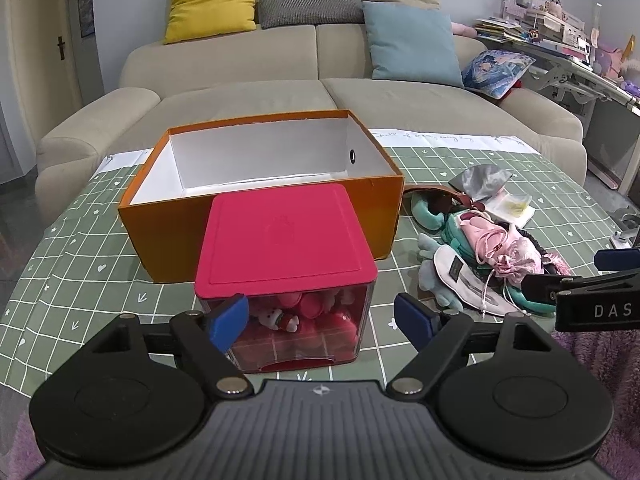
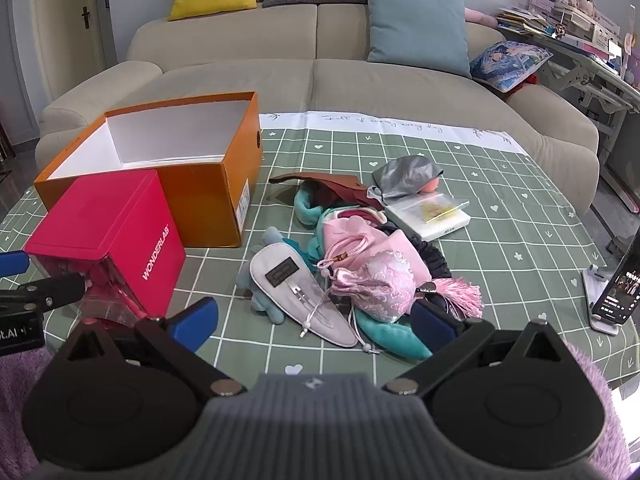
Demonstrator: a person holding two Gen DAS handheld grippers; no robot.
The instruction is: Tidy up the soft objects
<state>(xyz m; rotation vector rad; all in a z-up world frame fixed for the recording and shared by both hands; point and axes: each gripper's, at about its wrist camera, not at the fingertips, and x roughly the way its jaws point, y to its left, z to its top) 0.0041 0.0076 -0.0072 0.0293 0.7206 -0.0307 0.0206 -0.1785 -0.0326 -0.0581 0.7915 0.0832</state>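
A heap of soft things lies on the green checked cloth: a pink drawstring pouch [image 2: 376, 276], a grey felt pouch [image 2: 296, 296], a teal plush [image 2: 384, 336], a brown cloth [image 2: 332, 184] and a grey satin bag [image 2: 404, 176]. The heap also shows in the left wrist view [image 1: 492, 256]. My right gripper [image 2: 316, 320] is open just in front of the heap. My left gripper [image 1: 320, 320] is open in front of a clear box with a red lid [image 1: 284, 236] that holds small plush toys [image 1: 280, 320]. An open, empty orange box [image 1: 256, 168] stands behind it.
A white flat packet [image 2: 428, 212] lies beside the heap. A phone on a stand [image 2: 616, 292] is at the table's right edge. A beige sofa [image 2: 320, 76] with cushions runs behind the table. A cluttered desk [image 2: 580, 40] is at the far right.
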